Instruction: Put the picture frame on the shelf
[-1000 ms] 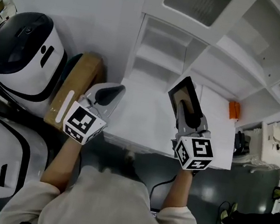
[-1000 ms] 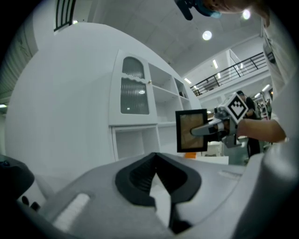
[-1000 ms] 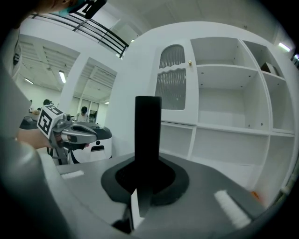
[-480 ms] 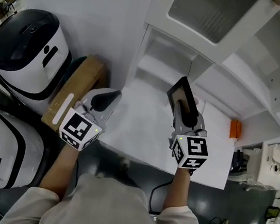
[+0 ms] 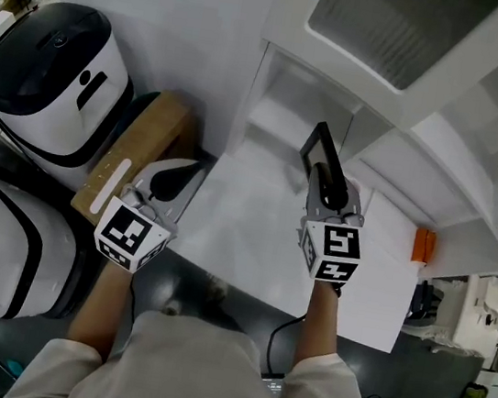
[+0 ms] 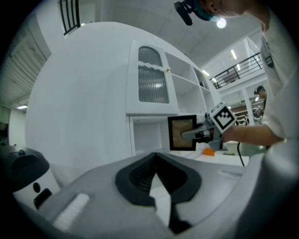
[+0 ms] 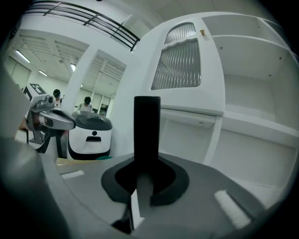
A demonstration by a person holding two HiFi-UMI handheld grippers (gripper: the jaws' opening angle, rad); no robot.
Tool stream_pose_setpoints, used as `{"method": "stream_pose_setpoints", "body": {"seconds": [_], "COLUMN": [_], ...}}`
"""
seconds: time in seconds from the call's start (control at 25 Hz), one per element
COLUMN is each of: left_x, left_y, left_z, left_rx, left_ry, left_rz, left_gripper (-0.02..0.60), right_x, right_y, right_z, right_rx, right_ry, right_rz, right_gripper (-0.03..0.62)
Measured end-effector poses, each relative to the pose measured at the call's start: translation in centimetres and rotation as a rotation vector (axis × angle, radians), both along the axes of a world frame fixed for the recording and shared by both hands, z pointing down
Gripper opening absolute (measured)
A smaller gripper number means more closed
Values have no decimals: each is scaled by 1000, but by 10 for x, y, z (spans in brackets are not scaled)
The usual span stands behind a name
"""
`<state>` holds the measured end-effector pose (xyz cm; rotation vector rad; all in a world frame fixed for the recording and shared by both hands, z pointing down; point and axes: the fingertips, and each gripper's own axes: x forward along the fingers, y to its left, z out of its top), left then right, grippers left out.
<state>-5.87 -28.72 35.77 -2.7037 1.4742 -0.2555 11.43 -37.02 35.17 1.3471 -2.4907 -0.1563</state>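
Picture frame [image 5: 315, 151], dark-bordered with a brownish picture, stood upright on its edge in the air, clamped at its near lower side by the right gripper [image 5: 324, 182]. In the right gripper view the jaws were closed on the frame's thin black edge [image 7: 147, 130], which rose straight up between them. The frame hung above the far part of the white worktop [image 5: 244, 234], just in front of the low open compartment of the white shelf unit [image 5: 285, 115], and had not been set down on any shelf. From the left gripper view its face [image 6: 182, 132] showed before that compartment, with the right gripper's marker cube beside it.

The left gripper [image 5: 176, 179] was held low over the left near edge of the worktop, well apart from the frame; its jaws [image 6: 156, 179] were drawn together with nothing between them.

A cardboard box [image 5: 141, 145] lay to the left of the worktop, beside a white-and-black machine [image 5: 49, 76]. A small orange object [image 5: 423, 245] sat at the right far edge of the worktop.
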Motion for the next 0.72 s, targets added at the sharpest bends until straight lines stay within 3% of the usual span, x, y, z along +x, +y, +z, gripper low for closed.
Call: {"method": "stream_pose_setpoints", "body": {"seconds": [0.44, 0.72], "left_x": [-5, -5], "left_y": [-24, -32], "left_z": [7, 4], "left_rx": [-13, -5], "left_ry": [11, 7], "left_rz": [-47, -51], "left_gripper": [2, 2], "right_x": [-9, -16], "right_y": [-46, -64], "right_z": [16, 25], "right_rx": [-7, 79], "right_ry": [47, 268], "right_rz": [-44, -31], "right_gripper": [15, 15]}}
